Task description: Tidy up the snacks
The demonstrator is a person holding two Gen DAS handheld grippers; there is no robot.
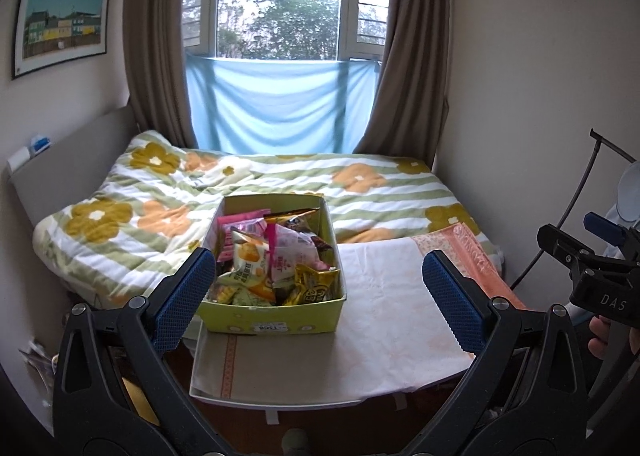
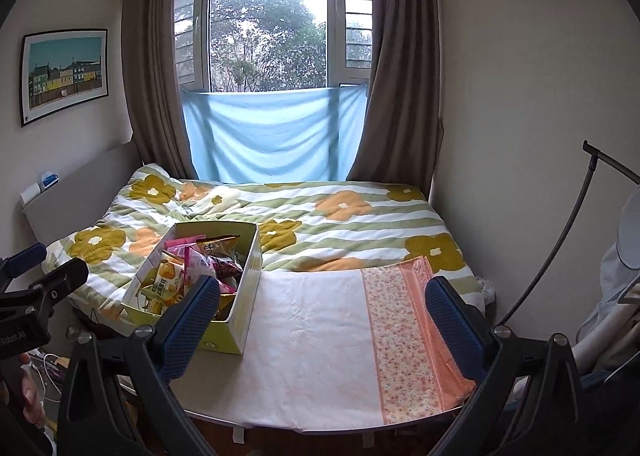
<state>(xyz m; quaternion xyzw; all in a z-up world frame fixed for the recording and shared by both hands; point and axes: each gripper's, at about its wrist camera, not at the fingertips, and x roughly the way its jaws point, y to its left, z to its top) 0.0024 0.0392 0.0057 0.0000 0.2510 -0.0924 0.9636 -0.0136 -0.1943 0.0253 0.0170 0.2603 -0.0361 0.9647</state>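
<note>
A yellow-green cardboard box (image 1: 276,316) (image 2: 240,336) stands on the left part of a small table covered with a white cloth (image 1: 384,320) (image 2: 316,336). Several snack packets (image 1: 272,256) (image 2: 188,272) in pink, yellow and gold fill it. My left gripper (image 1: 320,296) hovers open just before the box, its left pad (image 1: 180,296) beside the box's left wall. My right gripper (image 2: 324,320) hangs open over the bare cloth right of the box, nothing between its pads. Each gripper shows at the other view's edge, the right one (image 1: 592,264) and the left one (image 2: 28,288).
Behind the table lies a bed with a flowered, green-striped quilt (image 1: 280,179) (image 2: 340,223). A pink floral strip (image 2: 404,336) covers the table's right side. A window with brown curtains (image 1: 156,55) and a blue cloth is at the back. A fan and stand (image 2: 624,256) are on the right.
</note>
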